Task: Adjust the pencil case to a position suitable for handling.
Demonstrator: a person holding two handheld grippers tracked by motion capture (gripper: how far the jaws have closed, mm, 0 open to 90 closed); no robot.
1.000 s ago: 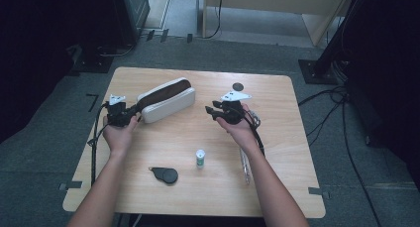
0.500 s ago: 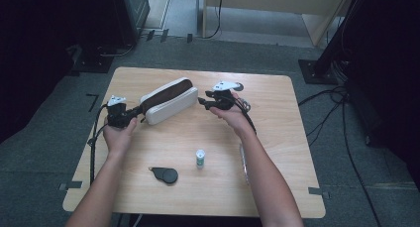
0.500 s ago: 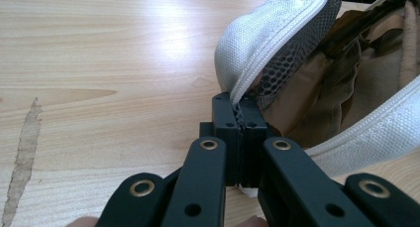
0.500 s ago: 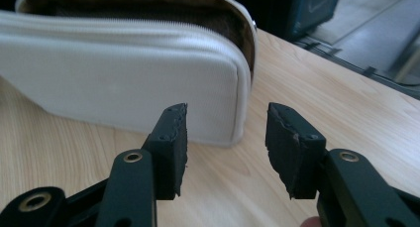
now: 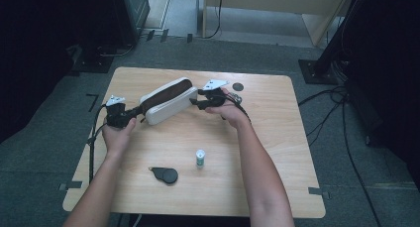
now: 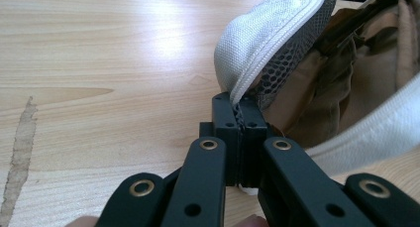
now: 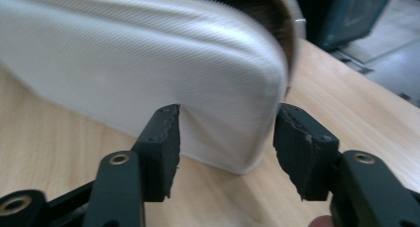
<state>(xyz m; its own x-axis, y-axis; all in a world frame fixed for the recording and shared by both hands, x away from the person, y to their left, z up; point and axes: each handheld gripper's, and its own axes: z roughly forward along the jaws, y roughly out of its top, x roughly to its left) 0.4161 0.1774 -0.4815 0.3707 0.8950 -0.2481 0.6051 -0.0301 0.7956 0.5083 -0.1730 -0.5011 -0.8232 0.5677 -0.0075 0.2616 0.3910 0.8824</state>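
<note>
A white fabric pouch (image 5: 167, 100) with a brown lining lies open on the wooden table (image 5: 277, 152). My left gripper (image 5: 133, 112) is shut on the pouch's left end; in the left gripper view its jaws pinch the zipper edge of the pouch (image 6: 262, 43) at my left gripper (image 6: 240, 119). My right gripper (image 5: 194, 103) is at the pouch's right end. In the right gripper view my right gripper (image 7: 227, 133) is open, its jaws either side of the white corner of the pouch (image 7: 148, 63), with a gap on the right side.
A small white and green bottle (image 5: 200, 157) stands near the table's middle front. A black oval object (image 5: 165, 175) lies front left of it. A small dark disc (image 5: 238, 86) lies behind my right hand. Cables (image 5: 94, 138) trail from the grippers.
My right gripper has moved left to the pouch's right end and now brackets its corner. The left gripper has kept its hold on the pouch's left end.
</note>
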